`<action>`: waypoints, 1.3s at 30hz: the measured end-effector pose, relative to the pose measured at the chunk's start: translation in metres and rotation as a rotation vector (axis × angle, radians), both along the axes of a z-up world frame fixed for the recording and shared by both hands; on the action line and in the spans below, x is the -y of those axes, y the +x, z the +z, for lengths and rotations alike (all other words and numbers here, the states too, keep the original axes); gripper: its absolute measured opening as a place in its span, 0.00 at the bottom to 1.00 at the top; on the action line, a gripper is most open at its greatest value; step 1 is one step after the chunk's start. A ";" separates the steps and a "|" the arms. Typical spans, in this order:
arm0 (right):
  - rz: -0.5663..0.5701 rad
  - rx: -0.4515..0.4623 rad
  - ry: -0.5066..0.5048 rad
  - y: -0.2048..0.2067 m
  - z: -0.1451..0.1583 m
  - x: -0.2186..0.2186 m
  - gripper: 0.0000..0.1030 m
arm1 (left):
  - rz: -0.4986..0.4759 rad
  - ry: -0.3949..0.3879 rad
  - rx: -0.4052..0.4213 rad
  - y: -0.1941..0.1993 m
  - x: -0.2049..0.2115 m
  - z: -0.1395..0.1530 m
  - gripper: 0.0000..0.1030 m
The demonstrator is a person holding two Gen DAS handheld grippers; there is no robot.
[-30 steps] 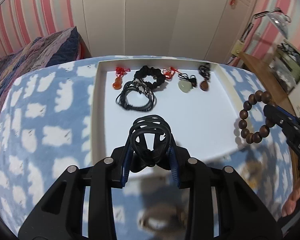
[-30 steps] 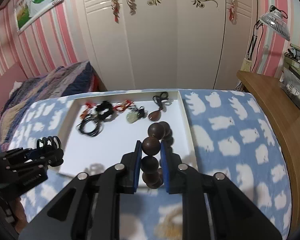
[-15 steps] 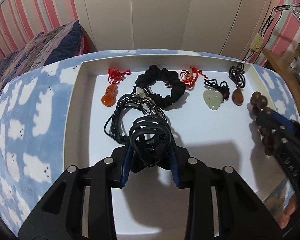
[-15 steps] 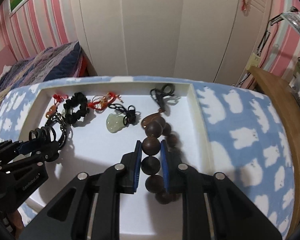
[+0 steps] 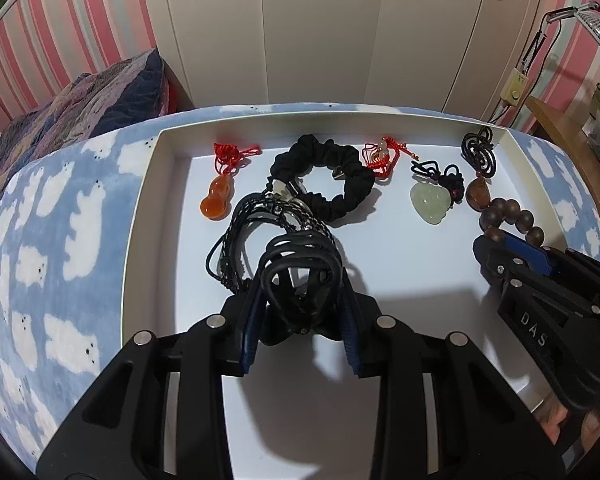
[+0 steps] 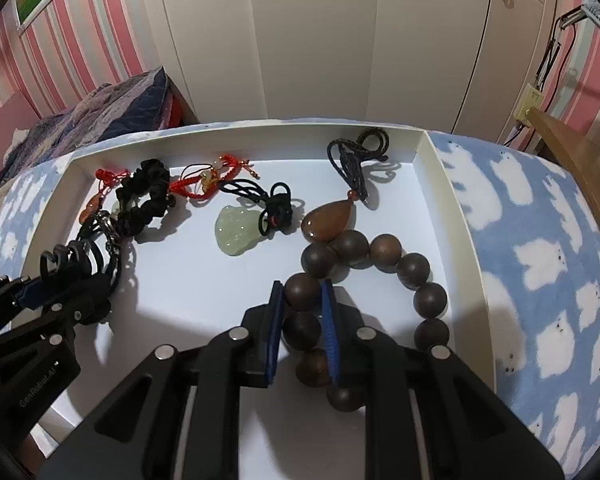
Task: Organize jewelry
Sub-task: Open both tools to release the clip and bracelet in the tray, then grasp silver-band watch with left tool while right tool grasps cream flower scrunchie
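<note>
My left gripper is shut on a bundle of black hair ties, low over the white tray, next to a black cord bracelet. My right gripper is shut on a dark wooden bead bracelet, which rests on the tray floor at the right, touching a brown teardrop pendant. The bead bracelet also shows in the left wrist view. An orange gourd pendant, black scrunchie, red knot charm and pale green pendant lie along the tray's back.
The tray sits on a blue blanket with white bears. A wooden desk stands at the right. White wardrobe doors are behind. A dark quilt lies at the back left.
Both grippers have moved forward and down into the tray with their loads. The bead bracelet now lies spread on the tray floor beside the brown pendant.
</note>
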State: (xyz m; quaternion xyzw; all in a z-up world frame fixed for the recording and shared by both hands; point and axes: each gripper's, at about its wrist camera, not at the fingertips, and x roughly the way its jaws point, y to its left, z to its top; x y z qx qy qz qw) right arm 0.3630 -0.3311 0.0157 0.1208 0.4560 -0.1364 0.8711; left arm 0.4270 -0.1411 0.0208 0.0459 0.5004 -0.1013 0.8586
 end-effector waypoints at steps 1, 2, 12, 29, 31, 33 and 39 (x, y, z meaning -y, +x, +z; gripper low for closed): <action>0.000 0.003 0.022 -0.002 0.000 0.002 0.20 | -0.001 -0.003 -0.004 -0.002 0.001 0.000 0.32; -0.003 0.004 0.041 -0.003 0.000 0.005 0.20 | -0.005 -0.010 -0.011 -0.003 0.000 0.000 0.33; 0.015 0.059 0.072 -0.021 0.027 0.008 0.47 | -0.015 -0.039 0.028 -0.025 -0.008 0.024 0.64; -0.028 0.119 -0.063 -0.172 0.047 0.000 0.72 | 0.005 -0.047 0.120 -0.148 -0.082 0.056 0.96; -0.036 0.091 -0.061 -0.182 0.033 -0.002 0.72 | -0.002 -0.041 0.101 -0.162 -0.089 0.047 0.96; -0.054 0.065 -0.054 -0.194 0.020 -0.003 0.72 | 0.001 -0.045 0.081 -0.169 -0.091 0.038 0.96; -0.068 0.019 -0.006 -0.205 -0.009 -0.005 0.72 | -0.008 -0.016 0.023 -0.177 -0.082 0.005 0.96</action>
